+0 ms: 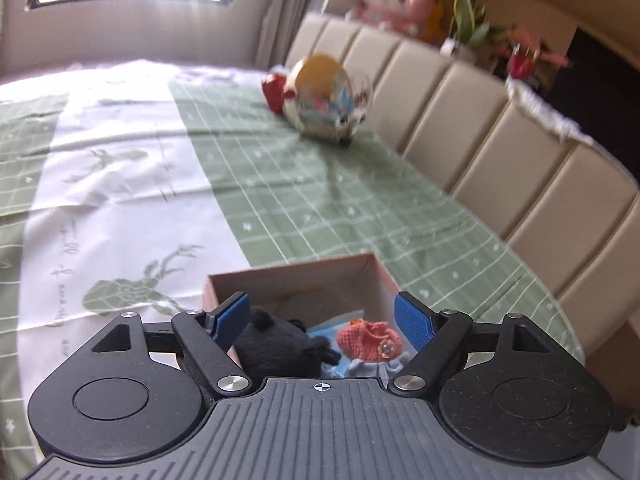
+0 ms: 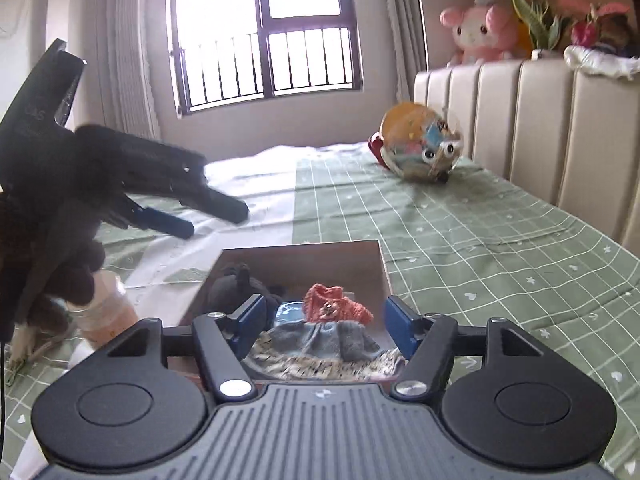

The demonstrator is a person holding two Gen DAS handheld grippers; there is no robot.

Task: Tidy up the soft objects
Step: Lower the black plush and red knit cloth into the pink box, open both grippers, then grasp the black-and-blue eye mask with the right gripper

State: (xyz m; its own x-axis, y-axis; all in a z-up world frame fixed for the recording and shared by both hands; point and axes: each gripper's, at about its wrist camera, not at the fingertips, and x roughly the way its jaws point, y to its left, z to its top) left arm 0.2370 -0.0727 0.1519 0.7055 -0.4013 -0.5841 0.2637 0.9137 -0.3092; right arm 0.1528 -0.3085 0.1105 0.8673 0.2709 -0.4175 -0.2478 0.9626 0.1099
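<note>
An open cardboard box (image 1: 292, 274) (image 2: 300, 256) sits on the bed. It holds a black plush toy (image 1: 280, 346) (image 2: 236, 286), an orange knitted piece (image 1: 370, 338) (image 2: 334, 302) and a blue-grey knitted garment (image 2: 320, 338). My left gripper (image 1: 322, 316) is open and empty, just above the box. It also shows in the right wrist view (image 2: 208, 216), at the left over the bed. My right gripper (image 2: 322, 326) is open and empty, its jaws on either side of the blue-grey garment.
A round colourful plush ball (image 1: 326, 98) (image 2: 420, 146) lies by the padded headboard (image 1: 500, 128) (image 2: 540, 120). A pink plush bunny (image 2: 480, 30) and plants stand on the ledge above. A plastic bottle (image 2: 106, 310) lies at the left. The bed has a green checked sheet (image 2: 480, 248).
</note>
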